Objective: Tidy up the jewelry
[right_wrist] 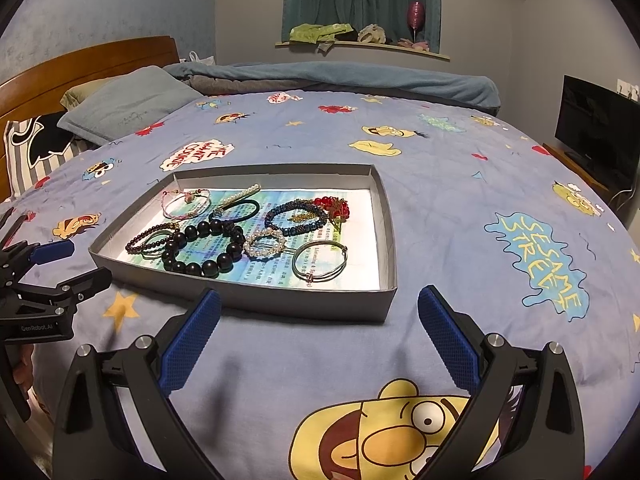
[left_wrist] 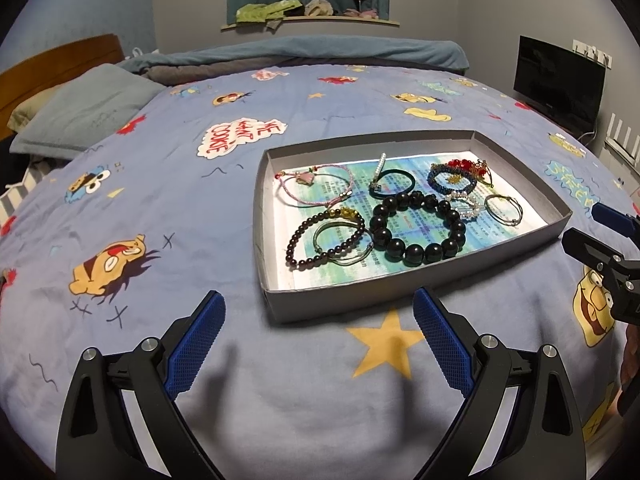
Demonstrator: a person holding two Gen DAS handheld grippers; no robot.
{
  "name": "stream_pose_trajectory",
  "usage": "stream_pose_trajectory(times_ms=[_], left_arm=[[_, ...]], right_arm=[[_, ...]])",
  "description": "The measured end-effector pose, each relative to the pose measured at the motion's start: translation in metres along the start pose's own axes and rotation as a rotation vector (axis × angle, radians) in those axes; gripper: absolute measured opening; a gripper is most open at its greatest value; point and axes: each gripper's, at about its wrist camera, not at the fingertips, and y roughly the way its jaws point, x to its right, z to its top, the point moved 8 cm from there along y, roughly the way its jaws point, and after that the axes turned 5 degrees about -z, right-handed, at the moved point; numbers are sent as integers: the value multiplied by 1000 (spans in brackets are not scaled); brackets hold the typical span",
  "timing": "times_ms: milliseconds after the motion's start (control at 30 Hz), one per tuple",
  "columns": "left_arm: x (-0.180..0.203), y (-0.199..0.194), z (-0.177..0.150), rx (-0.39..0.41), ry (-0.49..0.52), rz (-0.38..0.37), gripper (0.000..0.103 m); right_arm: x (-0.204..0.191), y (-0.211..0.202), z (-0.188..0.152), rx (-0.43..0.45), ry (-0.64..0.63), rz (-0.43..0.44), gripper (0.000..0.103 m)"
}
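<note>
A shallow grey cardboard box [left_wrist: 340,307] [right_wrist: 280,300] lies on the bed with several bracelets inside. A big black bead bracelet [left_wrist: 416,226] [right_wrist: 204,246] sits in its middle, a pink cord bracelet [left_wrist: 316,188] [right_wrist: 186,202] at its far left, a blue bead bracelet [left_wrist: 450,178] [right_wrist: 294,216] and red beads [right_wrist: 334,206] further right. My left gripper [left_wrist: 318,312] hovers open just in front of the box's near wall. My right gripper [right_wrist: 320,310] is open too, by the box's near right corner. Neither holds anything.
The bed is covered by a blue cartoon-print sheet [left_wrist: 160,160] [right_wrist: 460,184]. Pillows [right_wrist: 128,104] and a wooden headboard [right_wrist: 88,64] lie at the left, a rolled blanket [right_wrist: 340,76] along the far side. A dark screen [right_wrist: 596,132] stands at the right.
</note>
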Motion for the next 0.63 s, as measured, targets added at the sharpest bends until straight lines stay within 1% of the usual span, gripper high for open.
stream_pose_trajectory(times_ms=[133,267,467,633], left_arm=[[2,0,0,10,-4,-22,94],[2,0,1,16,11,-5,94],[0,2,-1,0,10,16,94],[-5,4,-2,-9,-8,3,94]], right_arm=[[0,0,-1,-2,1,-2,97],[-1,0,-1,-4,0,-3,97],[-1,1,-2,-7,0,-5,97],[1,3,-3,-14,7,-6,97]])
